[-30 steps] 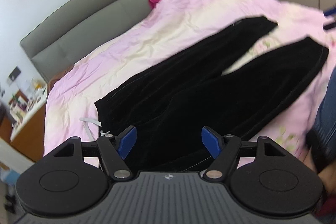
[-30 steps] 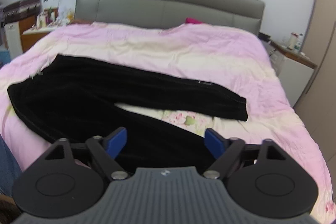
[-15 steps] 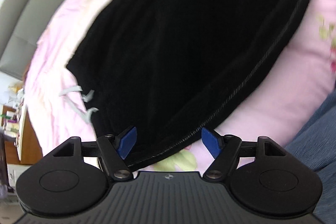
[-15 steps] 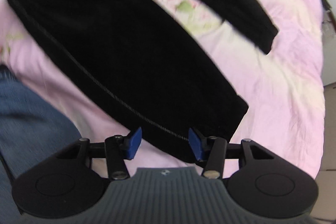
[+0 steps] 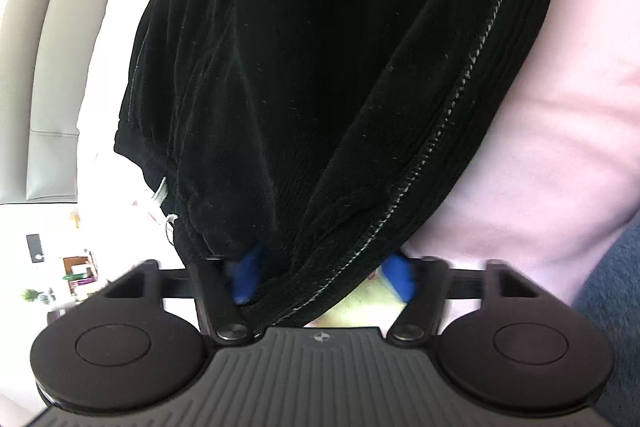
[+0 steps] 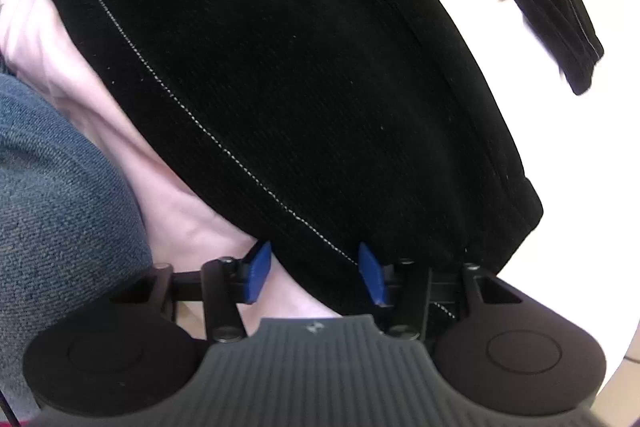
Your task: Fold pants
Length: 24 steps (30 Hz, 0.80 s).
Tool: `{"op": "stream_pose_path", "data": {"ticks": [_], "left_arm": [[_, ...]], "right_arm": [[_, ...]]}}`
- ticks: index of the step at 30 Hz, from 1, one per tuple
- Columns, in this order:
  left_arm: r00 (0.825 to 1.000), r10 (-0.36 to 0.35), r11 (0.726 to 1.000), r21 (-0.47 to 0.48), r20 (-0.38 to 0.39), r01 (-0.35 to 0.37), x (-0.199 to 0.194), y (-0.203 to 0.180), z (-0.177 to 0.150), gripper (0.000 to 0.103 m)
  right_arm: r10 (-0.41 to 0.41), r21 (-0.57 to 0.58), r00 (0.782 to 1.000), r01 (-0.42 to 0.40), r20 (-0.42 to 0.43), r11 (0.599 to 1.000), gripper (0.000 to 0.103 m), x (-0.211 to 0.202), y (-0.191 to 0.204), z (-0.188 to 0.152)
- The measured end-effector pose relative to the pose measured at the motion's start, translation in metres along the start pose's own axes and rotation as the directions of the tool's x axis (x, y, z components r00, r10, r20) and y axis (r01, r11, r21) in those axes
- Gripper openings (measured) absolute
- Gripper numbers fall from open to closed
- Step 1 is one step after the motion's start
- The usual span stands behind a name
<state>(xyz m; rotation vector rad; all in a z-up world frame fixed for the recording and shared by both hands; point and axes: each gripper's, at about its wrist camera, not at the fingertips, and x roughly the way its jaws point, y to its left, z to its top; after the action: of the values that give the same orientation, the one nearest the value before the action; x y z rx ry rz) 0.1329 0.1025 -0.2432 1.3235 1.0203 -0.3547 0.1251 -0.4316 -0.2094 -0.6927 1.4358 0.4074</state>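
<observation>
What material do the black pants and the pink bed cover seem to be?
Black pants: probably corduroy or a velvety knit, matte, with fine parallel ribs and pale seam stitching. Pink bed cover: likely smooth woven cotton or a blend, soft creases, slight sheen.

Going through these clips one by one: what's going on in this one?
A person is starting to fold black pants spread on a pink quilt. Both claws are down at the near edge of the garment and closing. The left claw has the seamed edge near the waistband between its fingers; the right claw straddles the stitched edge close to the cuff. Neither looks fully clamped yet, and nothing is lifted.
</observation>
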Motion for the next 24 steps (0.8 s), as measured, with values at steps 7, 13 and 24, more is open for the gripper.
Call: {"op": "stream_pose_path", "data": {"ticks": [7, 13, 24], "left_arm": [[0.998, 0.019, 0.950, -0.313, 0.062, 0.001, -0.034, 0.034, -0.007, 0.028], [0.985, 0.068, 0.811, -0.584, 0.160, 0.039, -0.072, 0.101, -0.015, 0.025], [0.983, 0.107, 0.634, -0.771, 0.152, 0.050, -0.072, 0.230, 0.028, 0.022]], "right_arm": [[-0.089, 0.087, 0.993, 0.083, 0.072, 0.993, 0.000, -0.028, 0.003, -0.018], [-0.281, 0.187, 0.938, 0.244, 0.205, 0.952, 0.000, -0.077, -0.001, -0.026], [-0.535, 0.341, 0.798, 0.439, 0.277, 0.831, 0.000, -0.141, -0.079, 0.053]]}}
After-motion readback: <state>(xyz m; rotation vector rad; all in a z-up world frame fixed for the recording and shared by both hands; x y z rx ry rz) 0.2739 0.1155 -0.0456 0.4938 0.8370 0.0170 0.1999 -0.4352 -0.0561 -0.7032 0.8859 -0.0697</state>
